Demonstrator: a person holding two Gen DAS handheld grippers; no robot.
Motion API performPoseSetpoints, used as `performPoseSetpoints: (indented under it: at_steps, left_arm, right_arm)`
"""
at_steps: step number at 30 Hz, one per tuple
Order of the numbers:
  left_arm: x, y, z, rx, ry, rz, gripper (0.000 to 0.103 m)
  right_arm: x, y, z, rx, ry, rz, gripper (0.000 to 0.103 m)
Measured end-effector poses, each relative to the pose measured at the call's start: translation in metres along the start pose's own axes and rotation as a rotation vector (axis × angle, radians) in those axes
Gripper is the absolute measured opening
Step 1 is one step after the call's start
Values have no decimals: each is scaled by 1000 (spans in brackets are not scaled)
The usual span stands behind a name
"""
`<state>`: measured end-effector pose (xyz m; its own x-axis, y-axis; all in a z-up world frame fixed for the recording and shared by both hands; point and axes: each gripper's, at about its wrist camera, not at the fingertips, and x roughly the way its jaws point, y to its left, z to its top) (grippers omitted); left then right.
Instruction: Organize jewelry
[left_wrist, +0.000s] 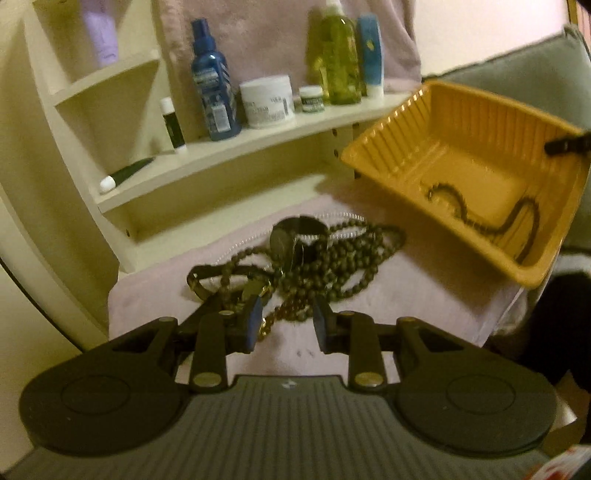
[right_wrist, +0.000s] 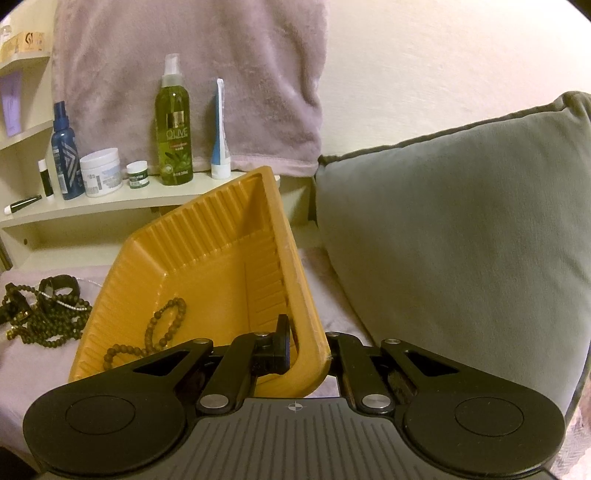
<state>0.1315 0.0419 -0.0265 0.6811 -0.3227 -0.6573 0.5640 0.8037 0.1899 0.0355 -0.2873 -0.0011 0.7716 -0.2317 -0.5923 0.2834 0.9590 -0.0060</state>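
Shelf bottle (right_wrist: 173, 122) labelled OLIVE, right hand-held gripper (right_wrist: 303, 354) clamping yellow tray (right_wrist: 207, 258), left hand-held gripper (left_wrist: 286, 325) narrowly parted

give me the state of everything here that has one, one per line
yellow tray: tilted, lifted by its rim
bead strand in tray: loose on the tray floor
jewelry pile: tangled on the pink cloth, outside the tray
left gripper: jaws open, at the near edge of the pile, nothing gripped
right gripper: jaws shut on the tray rim
olive spray bottle: upright, capped
white jar: lid on
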Motion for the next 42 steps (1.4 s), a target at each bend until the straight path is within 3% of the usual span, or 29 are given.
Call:
performPoseSetpoints:
  at_steps: [9,16,21,27,29,34,42]
  left_arm:
    - [20,-8,-2,49,15,13,26]
    - [30,7,-6,25,45,72,26]
    - [40,12,-10,16,69,67,26]
    - [48,19,-12,-39,78,43,20]
    - [49,22,-12,-59,85,31,13]
    - [44,22,-8,-73,98,28,5]
    - [7,27,13,-91,24,30,4]
  right_arm:
    - [0,-1,0,-6,3,-3,6]
    - [2,-1,0,-8,6,-6,7]
    - [3,-1,-1,-11,8,-7,7]
    - [4,-2,-1,-12,9,-8,7]
    - [4,-2,-1,-13,9,-9,7]
    - [4,-2,-1,-14,9,-9,7]
    - [3,-1,-1,-15,5,-7,7]
